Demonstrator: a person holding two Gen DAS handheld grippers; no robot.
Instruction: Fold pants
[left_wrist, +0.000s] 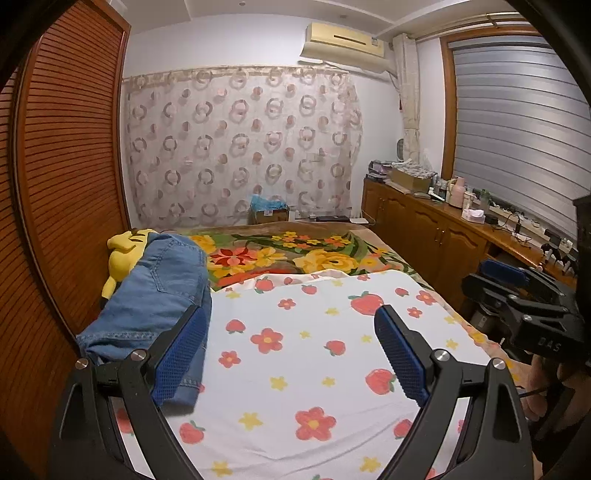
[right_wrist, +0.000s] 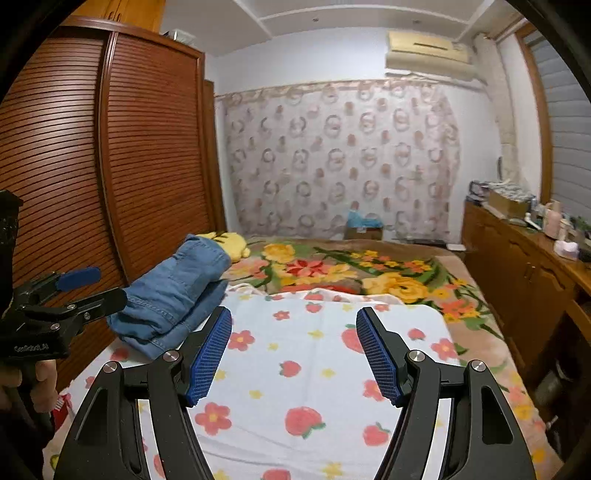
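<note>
Blue denim pants (left_wrist: 155, 295) lie folded in a stack at the left side of the bed, on the white strawberry-and-flower sheet (left_wrist: 314, 350). They also show in the right wrist view (right_wrist: 177, 291). My left gripper (left_wrist: 290, 328) is open and empty, held above the sheet just right of the pants. My right gripper (right_wrist: 293, 328) is open and empty above the middle of the sheet. Each gripper shows at the edge of the other's view: the right one (left_wrist: 517, 295) and the left one (right_wrist: 74, 291).
A yellow plush toy (left_wrist: 125, 254) lies behind the pants. A floral blanket (left_wrist: 295, 254) covers the far half of the bed. A louvred wooden wardrobe (left_wrist: 62, 166) stands along the left. A cluttered wooden cabinet (left_wrist: 436, 221) runs along the right.
</note>
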